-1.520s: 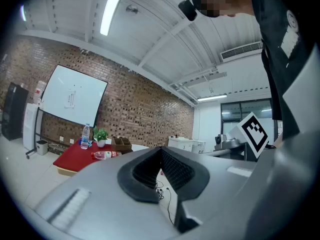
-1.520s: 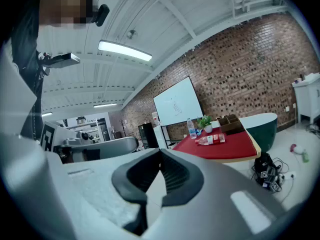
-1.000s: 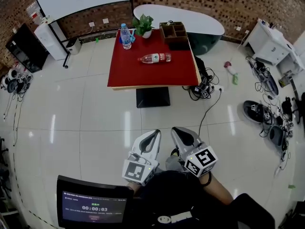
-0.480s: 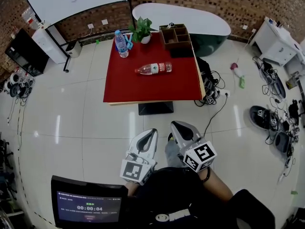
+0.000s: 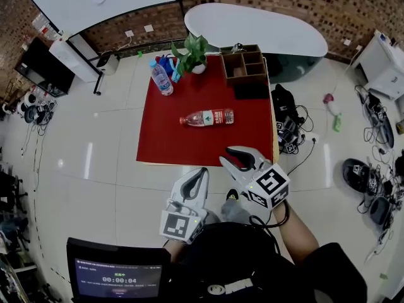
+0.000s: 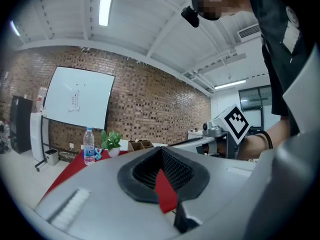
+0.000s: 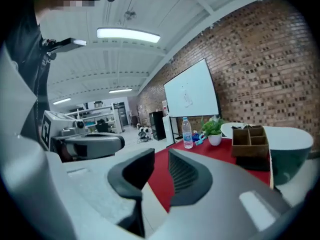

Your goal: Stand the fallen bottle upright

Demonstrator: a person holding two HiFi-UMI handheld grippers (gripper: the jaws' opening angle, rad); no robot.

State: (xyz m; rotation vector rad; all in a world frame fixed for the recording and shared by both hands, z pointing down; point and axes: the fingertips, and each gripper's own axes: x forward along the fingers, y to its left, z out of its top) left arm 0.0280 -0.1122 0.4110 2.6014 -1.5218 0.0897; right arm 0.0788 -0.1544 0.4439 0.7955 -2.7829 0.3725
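Note:
The fallen clear bottle (image 5: 207, 117) with a red label lies on its side near the middle of the red table (image 5: 164, 141); neither gripper view shows it. My left gripper (image 5: 201, 173) hovers just short of the table's near edge, jaws together and empty; in the left gripper view the left gripper (image 6: 161, 151) points level toward the table. My right gripper (image 5: 235, 153) reaches over the near right edge, still short of the bottle. Its jaws are opening; in the right gripper view the right gripper (image 7: 161, 158) has a narrow gap with nothing in it.
An upright water bottle (image 5: 161, 77) stands at the table's far left, a potted plant (image 5: 192, 50) beside it. A wooden organizer (image 5: 245, 64) and a black pad (image 5: 251, 91) sit at the far right. Cables (image 5: 291, 131) lie on the floor to the right. A monitor (image 5: 120, 272) is at my near left.
Both grippers have travelled forward to the table, which now sits much nearer in the head view. The right gripper has advanced over the table's edge and its jaws have begun to part.

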